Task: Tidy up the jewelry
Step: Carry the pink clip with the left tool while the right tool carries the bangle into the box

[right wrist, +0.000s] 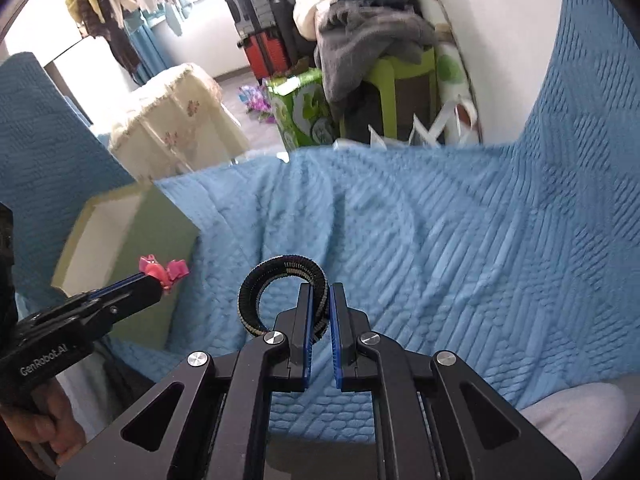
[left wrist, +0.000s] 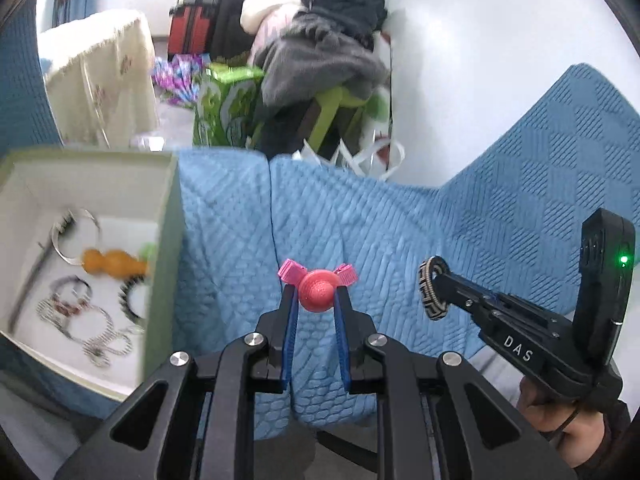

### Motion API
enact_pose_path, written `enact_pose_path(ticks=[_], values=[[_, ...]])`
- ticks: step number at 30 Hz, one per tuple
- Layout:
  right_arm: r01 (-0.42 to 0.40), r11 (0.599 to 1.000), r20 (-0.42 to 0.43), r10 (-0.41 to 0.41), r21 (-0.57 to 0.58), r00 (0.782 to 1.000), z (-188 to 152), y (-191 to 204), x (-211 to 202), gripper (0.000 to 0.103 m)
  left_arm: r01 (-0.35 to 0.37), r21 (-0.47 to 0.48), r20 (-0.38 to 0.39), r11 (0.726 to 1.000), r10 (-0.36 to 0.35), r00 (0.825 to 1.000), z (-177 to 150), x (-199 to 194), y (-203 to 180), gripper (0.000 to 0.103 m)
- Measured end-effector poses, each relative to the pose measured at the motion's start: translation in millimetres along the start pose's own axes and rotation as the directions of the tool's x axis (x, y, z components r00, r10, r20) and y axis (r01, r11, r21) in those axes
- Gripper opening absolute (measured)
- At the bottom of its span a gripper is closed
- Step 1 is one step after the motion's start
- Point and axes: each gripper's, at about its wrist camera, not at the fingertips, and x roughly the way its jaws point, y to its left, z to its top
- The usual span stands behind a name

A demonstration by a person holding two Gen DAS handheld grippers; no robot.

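Observation:
My left gripper (left wrist: 316, 294) is shut on a pink hair clip (left wrist: 318, 288) with a round red-pink middle and pink bows, held above the blue sofa cover. It also shows in the right wrist view (right wrist: 162, 272). My right gripper (right wrist: 319, 292) is shut on a black and beige woven bracelet (right wrist: 276, 280), also seen in the left wrist view (left wrist: 433, 294). An open pale green box (left wrist: 170, 216) with a white inside stands to the left; it holds several bracelets (left wrist: 96, 332) and an orange gourd charm (left wrist: 110, 263).
The blue quilted sofa cover (right wrist: 420, 240) lies under both grippers and rises at the right. Behind the sofa edge are a green stool (right wrist: 384, 76) with heaped clothes, a green carton (left wrist: 224, 104), suitcases (left wrist: 200, 16) and a cloth-covered table (left wrist: 104, 80).

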Motion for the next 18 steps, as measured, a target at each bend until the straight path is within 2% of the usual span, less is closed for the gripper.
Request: enact_pose_path(ticks=[9,15,18], values=[[-0.015,1.000,0.165,0.018,-0.024,0.986,64.6,37.4,-71.1,0.006,-0.010,0.087,0.150,0.996,-0.004,0.989,59.1,-89.8,-13.3,0.017],[-0.047,0.998,0.285,0.057,-0.044,0.957,102.3,76.8,-113.2,0.006,-0.047,0.121,0.245,0.992,0.016,0.969,87.9,-144.5,-7.4,0.017],[-0.051,0.996,0.318,0.071,-0.073,0.945,109.6,100.1,-122.5,0.006,-0.056,0.113,0.283,0.992,0.022,0.959,93.7,-167.0,4.3,0.017]])
